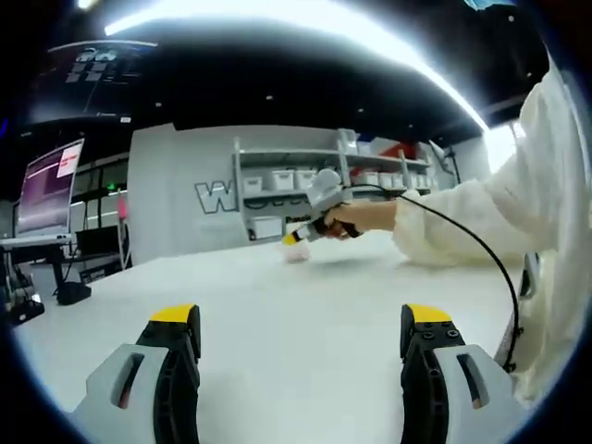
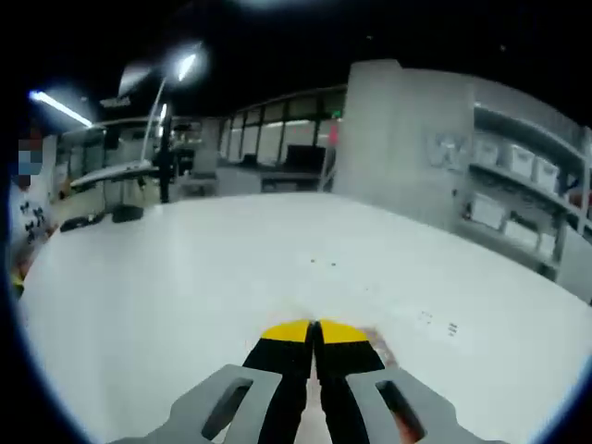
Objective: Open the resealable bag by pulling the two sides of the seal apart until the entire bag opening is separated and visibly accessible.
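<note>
Left gripper view: your left tongs hang spread above the worktop, waiting; your right tongs, pressed together, pinch the bag far across it, steadying one seal side

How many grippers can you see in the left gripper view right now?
2: the left gripper, open, low in the view; the right gripper across the white table, over a small pale object.

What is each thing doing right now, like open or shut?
Left tool: open, nothing between its jaws.
Right tool: jaws shut, tip low over the white table.
Bag: small and blurry at the right tool's tip; cannot tell if open.
Monitor: switched on.
</note>
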